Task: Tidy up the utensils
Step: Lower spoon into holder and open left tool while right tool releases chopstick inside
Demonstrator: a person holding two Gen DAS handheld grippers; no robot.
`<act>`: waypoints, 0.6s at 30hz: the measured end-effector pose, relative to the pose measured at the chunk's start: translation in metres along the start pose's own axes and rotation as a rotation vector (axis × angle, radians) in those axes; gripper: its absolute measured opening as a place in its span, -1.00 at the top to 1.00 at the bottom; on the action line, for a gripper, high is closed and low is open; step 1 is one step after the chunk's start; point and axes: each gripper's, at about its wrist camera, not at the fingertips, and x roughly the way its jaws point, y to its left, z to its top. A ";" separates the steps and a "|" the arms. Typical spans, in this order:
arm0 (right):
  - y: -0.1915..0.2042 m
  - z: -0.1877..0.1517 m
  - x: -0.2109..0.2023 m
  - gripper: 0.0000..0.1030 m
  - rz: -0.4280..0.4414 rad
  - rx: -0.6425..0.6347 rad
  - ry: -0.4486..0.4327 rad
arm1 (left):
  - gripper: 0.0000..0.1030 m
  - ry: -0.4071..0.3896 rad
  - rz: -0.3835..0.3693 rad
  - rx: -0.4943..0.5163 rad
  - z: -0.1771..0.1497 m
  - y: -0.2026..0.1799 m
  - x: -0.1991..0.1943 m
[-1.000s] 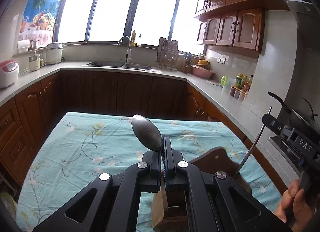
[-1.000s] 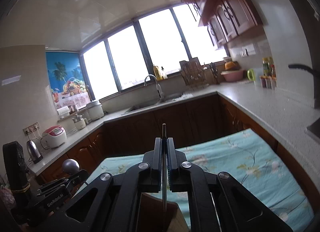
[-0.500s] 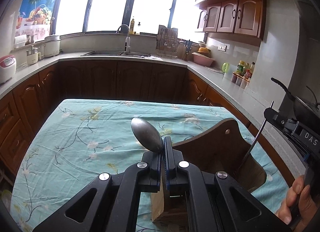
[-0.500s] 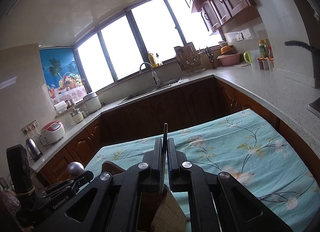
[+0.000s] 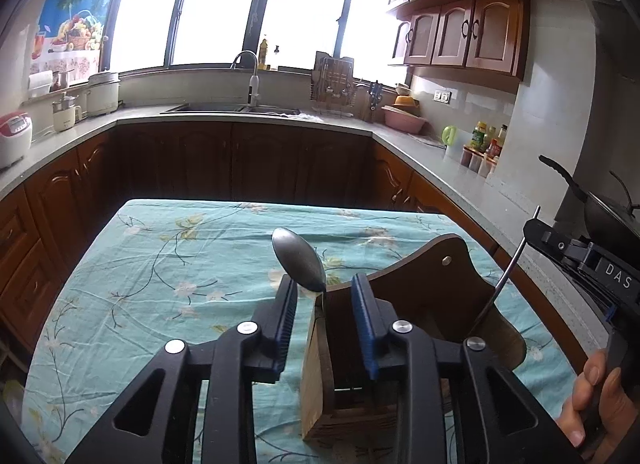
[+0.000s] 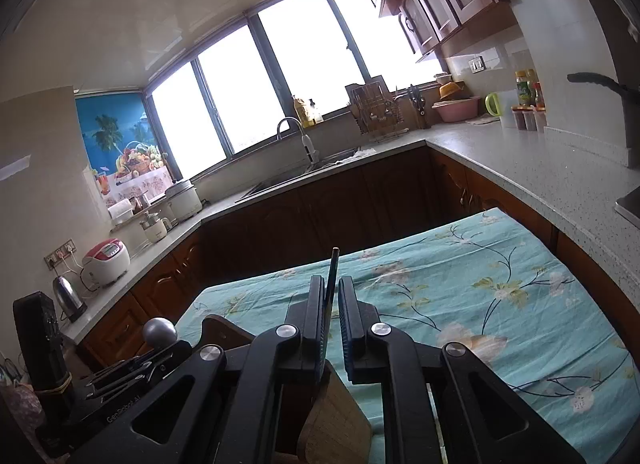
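At 6 o'clock on the floral teal tablecloth (image 5: 168, 264) sits a wooden utensil holder (image 5: 424, 304), w/ a spoon (image 5: 298, 260) standing bowl-up in its near corner. Left gripper (image 5: 325, 296) straddles the spoon, jaws wide, pads not touching it. Right gripper (image 6: 331, 304), at 3 o'clock in left view, is parted narrowly; a thin dark utensil handle (image 6: 332, 276) leans on its left pad, lower end inside the holder.
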 end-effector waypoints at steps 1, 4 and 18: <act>-0.001 0.000 0.000 0.75 -0.002 0.002 0.002 | 0.25 0.000 0.000 -0.002 -0.001 0.000 -0.001; -0.002 0.000 -0.004 0.10 -0.013 0.010 0.004 | 0.08 -0.006 0.000 -0.001 -0.006 0.002 -0.005; 0.002 -0.005 -0.029 -0.59 -0.007 0.015 -0.011 | -0.52 -0.036 0.013 -0.024 -0.021 0.008 -0.044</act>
